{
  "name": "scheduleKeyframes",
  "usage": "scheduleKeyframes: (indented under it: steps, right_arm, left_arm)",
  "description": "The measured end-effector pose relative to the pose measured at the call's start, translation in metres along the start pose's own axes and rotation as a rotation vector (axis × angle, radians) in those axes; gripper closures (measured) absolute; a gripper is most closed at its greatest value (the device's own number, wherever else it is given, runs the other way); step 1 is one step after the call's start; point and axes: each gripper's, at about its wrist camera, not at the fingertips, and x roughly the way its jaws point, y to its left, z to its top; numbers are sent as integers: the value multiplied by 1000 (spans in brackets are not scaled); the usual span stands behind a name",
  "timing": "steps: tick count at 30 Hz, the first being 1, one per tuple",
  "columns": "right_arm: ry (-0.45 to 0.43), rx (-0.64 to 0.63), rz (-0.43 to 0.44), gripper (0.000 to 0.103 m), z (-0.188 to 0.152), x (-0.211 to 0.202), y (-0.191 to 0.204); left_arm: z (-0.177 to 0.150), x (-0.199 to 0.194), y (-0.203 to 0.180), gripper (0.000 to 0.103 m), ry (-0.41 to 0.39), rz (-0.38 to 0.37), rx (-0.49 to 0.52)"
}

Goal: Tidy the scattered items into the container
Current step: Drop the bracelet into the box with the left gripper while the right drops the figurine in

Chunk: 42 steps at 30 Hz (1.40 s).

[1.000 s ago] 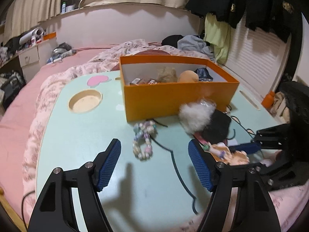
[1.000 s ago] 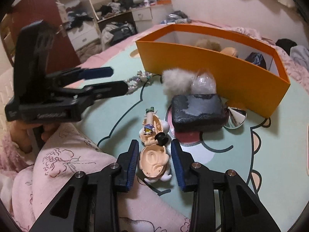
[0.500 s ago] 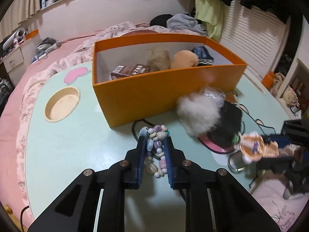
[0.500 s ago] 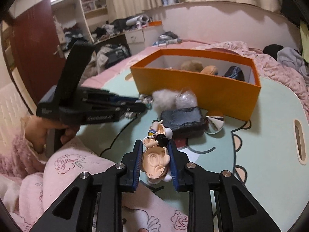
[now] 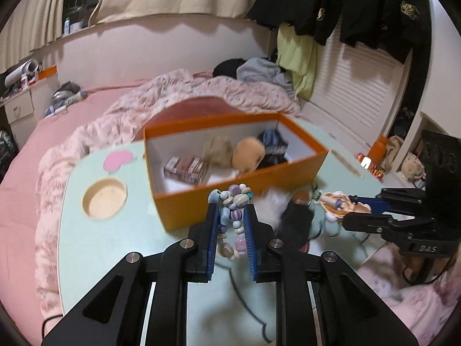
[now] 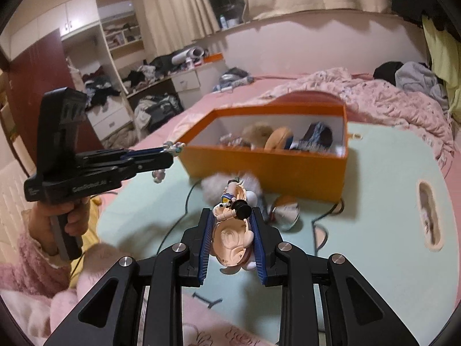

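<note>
box: you see orange outside, white inside;
worktop: pale mint green with a pink heart;
bead string: pastel lilac, blue, pink and cream;
figurine: peach, with a black round piece;
fingers: black, with blue ribbed pads;
bed cover: your pink, floral quilt

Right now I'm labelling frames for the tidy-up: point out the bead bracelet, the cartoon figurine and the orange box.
bead bracelet (image 5: 232, 222), left wrist view, on the beads between the pads.
cartoon figurine (image 6: 232, 239), right wrist view, on its round peach shell.
orange box (image 5: 187, 210), left wrist view, on its near outer wall.
</note>
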Motion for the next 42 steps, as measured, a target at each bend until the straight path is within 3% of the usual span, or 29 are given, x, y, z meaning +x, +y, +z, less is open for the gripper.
scheduleKeyframes:
  steps: [6, 12, 23, 25, 26, 27, 28, 29, 32, 36, 42]
  right_arm:
    - [-49, -10, -33, 78, 39, 1, -8]
    - [-47, 31, -81, 78, 77, 23, -30]
    - [26, 90, -125, 77, 98, 74, -55]
    - [19, 101, -136, 77, 101, 81, -57]
    - [10, 112, -144, 71, 103, 81, -59]
    - [-4, 130, -153, 66, 104, 79, -61]
    - [-23, 146, -159, 52, 104, 75, -62]
    - [-49, 162, -162, 45, 103, 70, -62]
    - [-79, 159, -150, 45, 99, 55, -58]
    - [-89, 126, -166, 45, 81, 34, -41]
    - [-8, 82, -255, 45, 38, 12, -23]
  left_arm:
    - [36, 3, -1, 84, -39, 3, 17]
    - [66, 33, 2, 84, 5, -10, 23]
    - [76, 92, 20, 83, 83, 1, -41]
    - [78, 97, 22, 77, 91, 23, -57]
    - [79, 98, 25, 68, 96, 39, -71]
    - [79, 97, 28, 53, 92, 52, -88]
    - [78, 93, 30, 43, 75, 55, -101]
    - [77, 87, 33, 31, 45, 53, -114]
    - [70, 65, 38, 28, -28, 46, -145]
    - [60, 42, 31, 28, -25, 61, -123]
    - [22, 13, -3, 28, 15, 51, -20]
